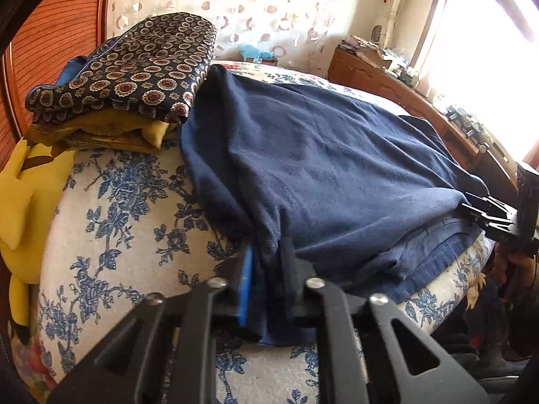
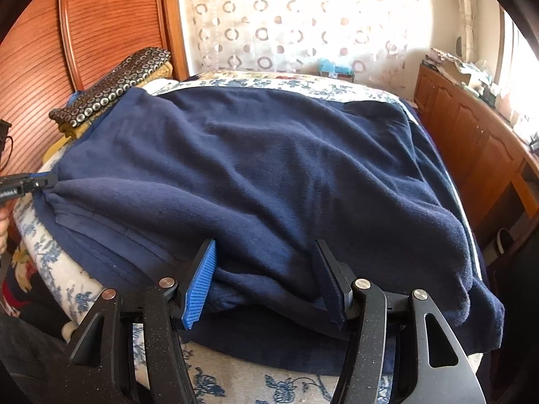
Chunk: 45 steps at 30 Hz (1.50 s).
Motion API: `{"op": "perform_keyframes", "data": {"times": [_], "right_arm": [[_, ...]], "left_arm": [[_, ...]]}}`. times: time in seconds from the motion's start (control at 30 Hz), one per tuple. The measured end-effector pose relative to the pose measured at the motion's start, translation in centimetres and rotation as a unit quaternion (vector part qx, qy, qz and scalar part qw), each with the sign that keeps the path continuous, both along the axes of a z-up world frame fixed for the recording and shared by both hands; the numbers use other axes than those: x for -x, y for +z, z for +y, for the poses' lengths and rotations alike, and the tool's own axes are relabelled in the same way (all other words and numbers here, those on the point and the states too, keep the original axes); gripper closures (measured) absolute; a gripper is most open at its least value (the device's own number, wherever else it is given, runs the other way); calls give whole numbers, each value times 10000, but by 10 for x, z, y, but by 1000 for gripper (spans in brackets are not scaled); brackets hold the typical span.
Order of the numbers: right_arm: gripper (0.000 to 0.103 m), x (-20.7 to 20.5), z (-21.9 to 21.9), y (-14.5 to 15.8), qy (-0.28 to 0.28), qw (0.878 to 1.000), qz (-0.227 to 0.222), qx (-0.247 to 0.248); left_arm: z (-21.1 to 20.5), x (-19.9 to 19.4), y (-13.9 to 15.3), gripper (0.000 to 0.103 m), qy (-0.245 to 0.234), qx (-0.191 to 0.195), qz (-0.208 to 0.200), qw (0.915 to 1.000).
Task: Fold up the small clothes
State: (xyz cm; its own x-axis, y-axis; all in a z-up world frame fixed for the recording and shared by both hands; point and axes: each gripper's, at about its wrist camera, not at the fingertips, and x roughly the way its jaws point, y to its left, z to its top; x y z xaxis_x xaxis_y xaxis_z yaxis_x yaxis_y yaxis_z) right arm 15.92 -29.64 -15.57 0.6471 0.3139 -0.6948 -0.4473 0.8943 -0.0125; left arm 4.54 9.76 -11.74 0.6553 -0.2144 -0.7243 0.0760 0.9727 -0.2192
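Bed (image 1: 111,222), covered in white sheet with blue floral print. Lying on it: navy fleece garment (image 1: 330,161), spread wide across the middle; folded pile beside it, patterned dark cloth (image 1: 134,70) uppermost, mustard cloth (image 1: 114,131) beneath; yellow cushion (image 1: 20,198) at the edge.

I see a bed with a white, blue-flowered cover (image 1: 128,208), a ribbed reddish wooden headboard (image 2: 101,30) at its left edge, a circle-patterned sheer curtain (image 2: 286,17) behind, and cluttered brown wooden cabinets (image 2: 471,134) under a glaring sunlit window (image 1: 488,40).
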Motion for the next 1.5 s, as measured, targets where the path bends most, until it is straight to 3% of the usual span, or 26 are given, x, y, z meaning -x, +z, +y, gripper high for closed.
{"op": "perform_keyframes", "data": {"times": [0.23,0.6,0.9,1.07,1.2,1.5], "right_arm": [[30,4,-4,-6,-63,9997,-220,55],[28,11,-7,-9,-49,9989,-475,-24],[27,26,-14,4,-176,9989,-429,54],[23,45,-37,30,-243,9961,-818,-236],[22,50,-59,45,-751,9912,-1081,169],[27,47,-123,63,-1259,9863,-1012,-325]], "left_arm": [[-10,4,21,98,-101,84,-472,9988],[-45,-15,66,99,-489,224,-1026,9933],[-101,-39,89,99,-1085,210,-1135,9874],[-140,-52,110,99,-1495,265,-1279,9801],[-177,-64,135,99,-1870,315,-1438,9713],[-268,-90,163,99,-2657,199,-1489,9523]]}}
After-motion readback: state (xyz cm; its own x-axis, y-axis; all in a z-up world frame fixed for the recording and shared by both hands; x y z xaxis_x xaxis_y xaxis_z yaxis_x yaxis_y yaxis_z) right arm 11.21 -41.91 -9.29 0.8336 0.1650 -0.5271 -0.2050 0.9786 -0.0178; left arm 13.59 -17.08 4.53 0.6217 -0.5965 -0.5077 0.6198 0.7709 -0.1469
